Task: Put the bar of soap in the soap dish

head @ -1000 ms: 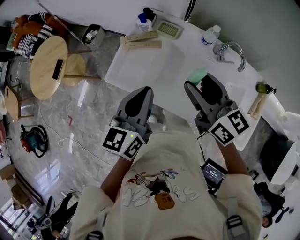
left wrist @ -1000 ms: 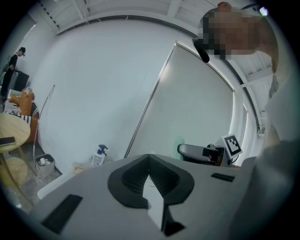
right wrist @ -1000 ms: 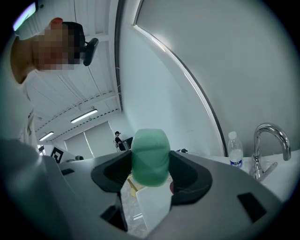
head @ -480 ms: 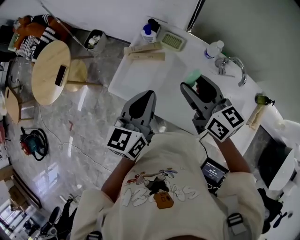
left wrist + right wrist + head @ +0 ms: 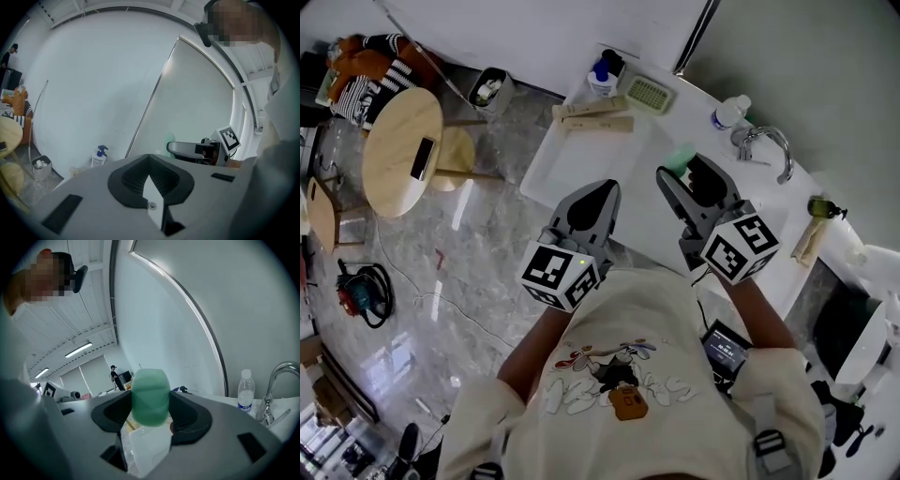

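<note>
Mid-frame in the head view, the right gripper [image 5: 682, 169] is clamped on the green bar of soap [image 5: 150, 397] above the white counter [image 5: 581, 155]. The soap dish [image 5: 643, 91] sits at upper centre, well apart and apparently empty. The left gripper [image 5: 149, 173], jaws together, holds nothing. Pickup looks done; placing remains.

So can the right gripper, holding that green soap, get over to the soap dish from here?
Probably yes. The right gripper is shut on the green soap, and the white counter between it and the soap dish looks bare; the wooden bars lie aside.
</note>
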The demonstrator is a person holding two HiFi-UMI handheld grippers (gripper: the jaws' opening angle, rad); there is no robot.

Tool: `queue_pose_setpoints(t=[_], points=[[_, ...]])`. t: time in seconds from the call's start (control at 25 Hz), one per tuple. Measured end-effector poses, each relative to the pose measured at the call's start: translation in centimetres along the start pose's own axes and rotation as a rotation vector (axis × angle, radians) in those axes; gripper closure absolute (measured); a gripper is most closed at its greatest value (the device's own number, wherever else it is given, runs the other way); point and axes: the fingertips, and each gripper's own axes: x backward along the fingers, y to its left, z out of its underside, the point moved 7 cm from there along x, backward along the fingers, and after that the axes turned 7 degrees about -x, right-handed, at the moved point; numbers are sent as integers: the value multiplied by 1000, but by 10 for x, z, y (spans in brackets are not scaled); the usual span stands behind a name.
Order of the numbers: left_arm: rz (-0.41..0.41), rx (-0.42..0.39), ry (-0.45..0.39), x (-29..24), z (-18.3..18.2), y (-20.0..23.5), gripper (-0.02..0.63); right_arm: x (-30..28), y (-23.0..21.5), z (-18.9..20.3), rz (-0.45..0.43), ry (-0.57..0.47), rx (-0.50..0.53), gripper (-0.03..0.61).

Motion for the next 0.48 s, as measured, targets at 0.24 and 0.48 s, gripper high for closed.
queue_pose_setpoints(t=[0.24,0.48], points=[[-3,7,19,-17,6,7,605,-11,-9,3,13,23,2,330],[-18,14,26,-35,14,17,604,-28,-26,6,15,48,14,330]])
